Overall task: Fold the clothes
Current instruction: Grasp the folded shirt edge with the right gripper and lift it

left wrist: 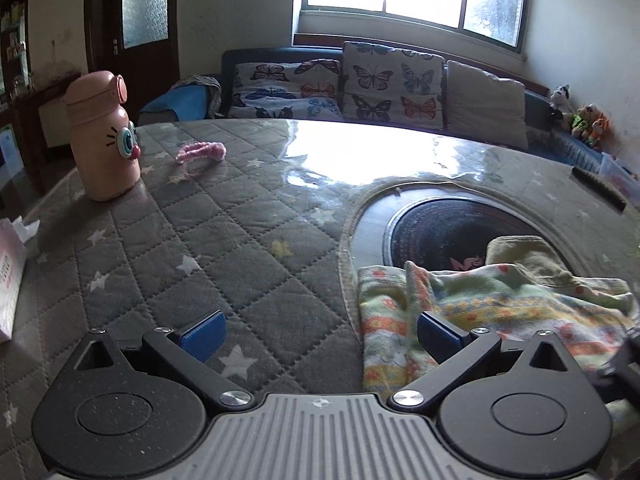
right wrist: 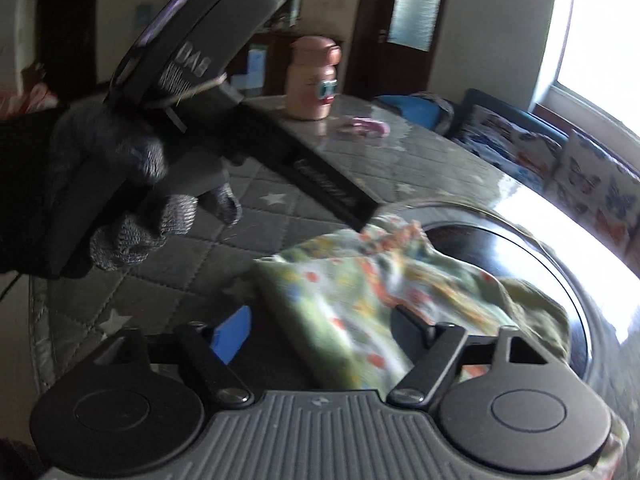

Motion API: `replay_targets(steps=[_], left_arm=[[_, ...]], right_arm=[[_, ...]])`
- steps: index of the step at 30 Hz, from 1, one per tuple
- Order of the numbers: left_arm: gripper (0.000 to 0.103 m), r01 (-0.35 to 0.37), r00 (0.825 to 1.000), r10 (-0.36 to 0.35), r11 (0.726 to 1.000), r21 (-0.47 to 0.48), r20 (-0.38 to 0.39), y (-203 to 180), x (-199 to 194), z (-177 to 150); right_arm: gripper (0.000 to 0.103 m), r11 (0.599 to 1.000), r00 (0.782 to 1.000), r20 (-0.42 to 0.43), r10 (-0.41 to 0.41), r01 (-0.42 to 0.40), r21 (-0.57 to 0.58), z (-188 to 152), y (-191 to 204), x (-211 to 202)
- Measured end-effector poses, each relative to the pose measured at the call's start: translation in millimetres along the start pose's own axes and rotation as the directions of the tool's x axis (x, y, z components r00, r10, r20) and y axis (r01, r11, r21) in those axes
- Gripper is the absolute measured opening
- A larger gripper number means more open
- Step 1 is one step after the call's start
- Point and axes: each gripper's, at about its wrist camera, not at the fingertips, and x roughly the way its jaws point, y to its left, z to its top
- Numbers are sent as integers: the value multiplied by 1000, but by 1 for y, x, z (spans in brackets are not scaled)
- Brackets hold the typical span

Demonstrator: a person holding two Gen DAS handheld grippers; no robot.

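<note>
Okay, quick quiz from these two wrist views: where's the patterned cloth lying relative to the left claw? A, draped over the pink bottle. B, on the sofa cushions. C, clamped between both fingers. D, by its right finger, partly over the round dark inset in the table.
D: the patterned cloth lies by the open left claw's right finger, reaching over the round dark inset.
</note>
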Motion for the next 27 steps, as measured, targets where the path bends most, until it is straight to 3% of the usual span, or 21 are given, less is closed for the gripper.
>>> replay_targets(steps=[6,8,11,15,20,24,27], left_arm=[[103,79,996,-81,994,-74,-32,8,-1,-3],[103,111,992,-117,988,-103,-53,11,0,-3],[103,140,986,-150,982,-125,-72,10,1,-5],[102,192,973,-211,966,-174,-92,9,-2,-5],[97,282,940,-321,922,-264,-119,6,-5,-10],[81,296,928,-351,900,-319,-127,4,-6,-19],[57,313,919,-375,879,-359,-119,7,-9,-25]], right_arm=[[35,998,1000,-14,-12,11,-61,5,16,15],[22,999,1000,-8,-24,23,-38,7,14,14],[12,1000,1000,13,-14,14,9,9,7,5],[10,999,999,52,-9,7,52,10,1,-11],[9,997,995,95,15,-21,68,5,-4,-38],[9,996,992,113,54,-61,59,-5,-1,-57],[9,995,989,123,77,-83,46,-9,4,-67]])
